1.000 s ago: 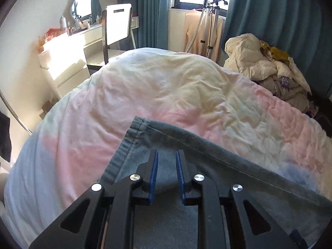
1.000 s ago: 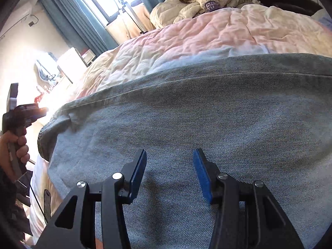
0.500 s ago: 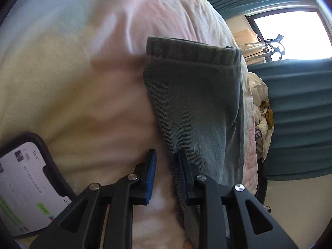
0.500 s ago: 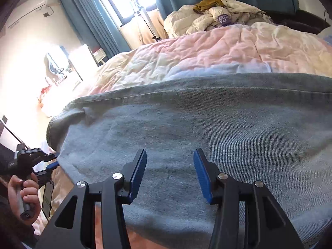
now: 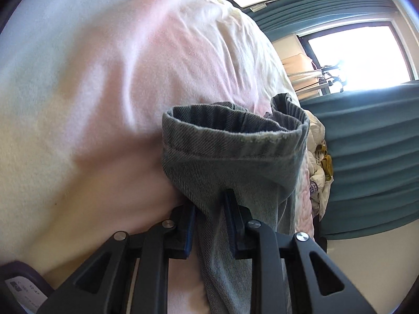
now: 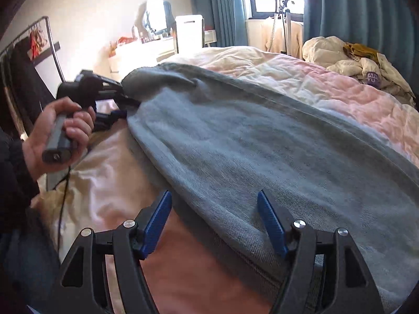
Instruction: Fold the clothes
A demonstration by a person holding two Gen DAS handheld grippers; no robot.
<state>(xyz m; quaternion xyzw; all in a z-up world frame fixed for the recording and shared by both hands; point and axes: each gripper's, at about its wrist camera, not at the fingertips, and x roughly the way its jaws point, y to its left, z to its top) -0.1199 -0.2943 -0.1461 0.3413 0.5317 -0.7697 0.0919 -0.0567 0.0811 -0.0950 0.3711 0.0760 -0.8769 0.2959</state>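
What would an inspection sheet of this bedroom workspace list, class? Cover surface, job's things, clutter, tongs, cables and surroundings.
Surface: bed with a pink and cream quilt.
Job's things: jeans spread on the quilt, one leg hem lifted.
Clutter: clothes pile at the far end; phone on the quilt.
Tongs: left tongs shut on the jeans near the hem; right tongs opening, jeans edge between them, pads not pressing.
Cables: black cable hanging below the left hand.
Surroundings: teal curtains, window, dresser with mirror, clothes rack.
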